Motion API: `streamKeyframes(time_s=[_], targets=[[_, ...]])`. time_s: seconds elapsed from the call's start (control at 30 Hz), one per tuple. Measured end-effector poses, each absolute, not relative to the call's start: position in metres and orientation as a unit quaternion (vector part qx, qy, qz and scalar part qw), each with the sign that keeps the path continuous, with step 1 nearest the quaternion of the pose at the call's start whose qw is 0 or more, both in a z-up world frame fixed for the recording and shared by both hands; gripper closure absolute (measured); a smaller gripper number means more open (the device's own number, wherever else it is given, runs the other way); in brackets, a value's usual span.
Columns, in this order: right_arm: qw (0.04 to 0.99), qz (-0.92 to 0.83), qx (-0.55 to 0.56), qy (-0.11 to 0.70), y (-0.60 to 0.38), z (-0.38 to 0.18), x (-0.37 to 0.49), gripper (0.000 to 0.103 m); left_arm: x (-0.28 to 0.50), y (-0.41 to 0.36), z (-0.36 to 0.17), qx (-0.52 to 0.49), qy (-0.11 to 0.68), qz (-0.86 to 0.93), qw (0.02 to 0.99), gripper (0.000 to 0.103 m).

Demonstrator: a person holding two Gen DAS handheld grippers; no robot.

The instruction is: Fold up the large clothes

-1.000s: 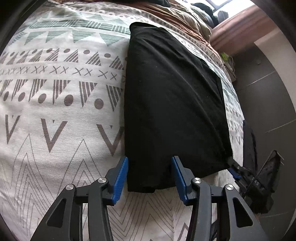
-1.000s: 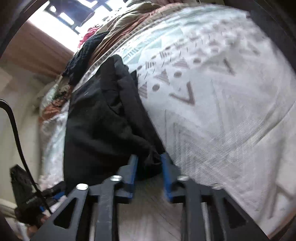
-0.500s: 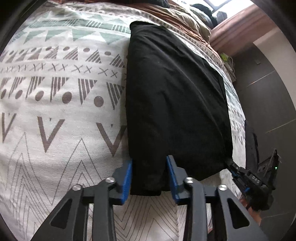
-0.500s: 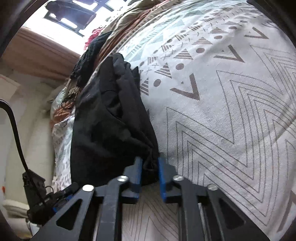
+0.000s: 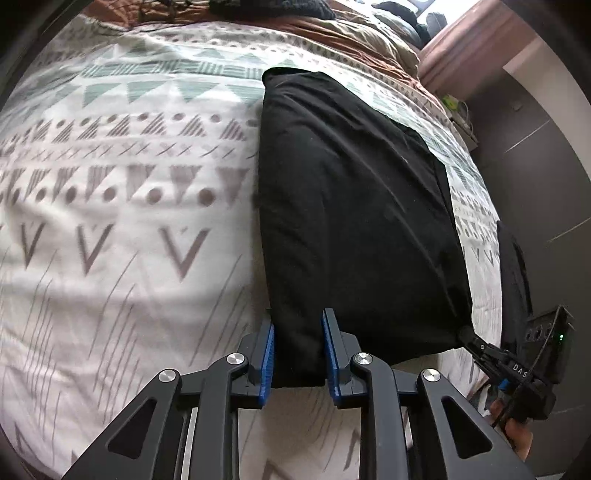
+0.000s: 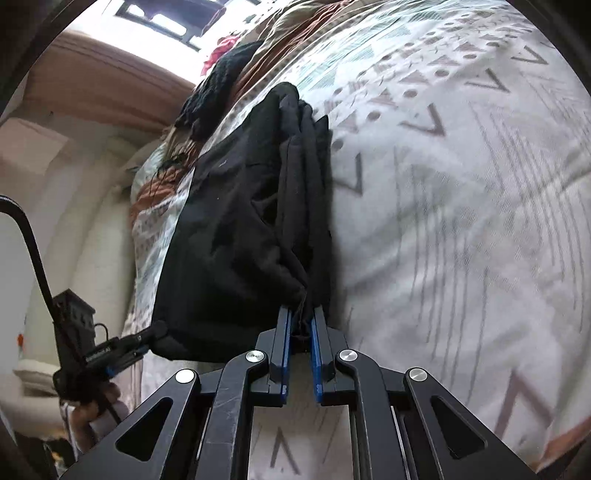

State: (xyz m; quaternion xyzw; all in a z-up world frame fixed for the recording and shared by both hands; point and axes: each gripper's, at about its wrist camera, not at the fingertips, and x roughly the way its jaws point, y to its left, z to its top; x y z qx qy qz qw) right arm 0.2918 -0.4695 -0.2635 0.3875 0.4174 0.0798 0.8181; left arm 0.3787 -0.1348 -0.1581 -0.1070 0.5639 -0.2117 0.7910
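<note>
A black garment (image 5: 351, 221), folded into a long rectangle, lies on a patterned bedspread (image 5: 110, 221). My left gripper (image 5: 298, 325) has the garment's near left corner between its blue pads; its jaws are closing and the cloth fills the gap. My right gripper (image 6: 302, 314) is shut on the bunched near right corner of the garment (image 6: 229, 240). Each gripper also shows in the other's view: the right gripper (image 5: 471, 338) at the garment's right corner, the left gripper (image 6: 155, 332) at its left corner. The near edge hangs slightly raised between them.
The bedspread (image 6: 461, 184) spreads wide beside the garment. A brown blanket (image 5: 332, 33) and a dark knitted item (image 6: 221, 81) lie at the bed's far end. Grey floor (image 5: 535, 166) runs along one side of the bed. A person's hand (image 6: 88, 413) holds the left gripper.
Both grippers went from open around the garment's near corners to closed on them. The near edge has come up a little off the bedspread and both views have shifted.
</note>
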Motion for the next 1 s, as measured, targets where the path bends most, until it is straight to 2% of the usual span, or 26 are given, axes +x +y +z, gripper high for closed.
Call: streamKeyframes(time_s=[0.67,0.77,0.87,0.9,1.0], targets=[[0.797,0.172,0.344,0.465,-0.386,-0.268,0.259,0.093,0.293,-0.053,-0.148,-0.122,0.561,-0.185,0.797,0.079],[0.794,0.174,0.336,0.476,-0.377,-0.267,0.257,0.092,0.285,-0.052,-0.149,-0.105,0.564,-0.187,0.797,0.075],[0.789,0.167,0.327,0.493,-0.377,-0.267,0.255,0.082,0.282,-0.043,-0.155,-0.095,0.578,-0.178,0.791,0.071],[0.789,0.158,0.323,0.498,-0.378,-0.266,0.256,0.076,0.283,-0.04,-0.157,-0.098,0.582,-0.177,0.788,0.068],[0.798,0.156,0.315,0.489,-0.385,-0.253,0.258,0.073,0.288,-0.029,-0.151,-0.119,0.57,-0.178,0.793,0.056]])
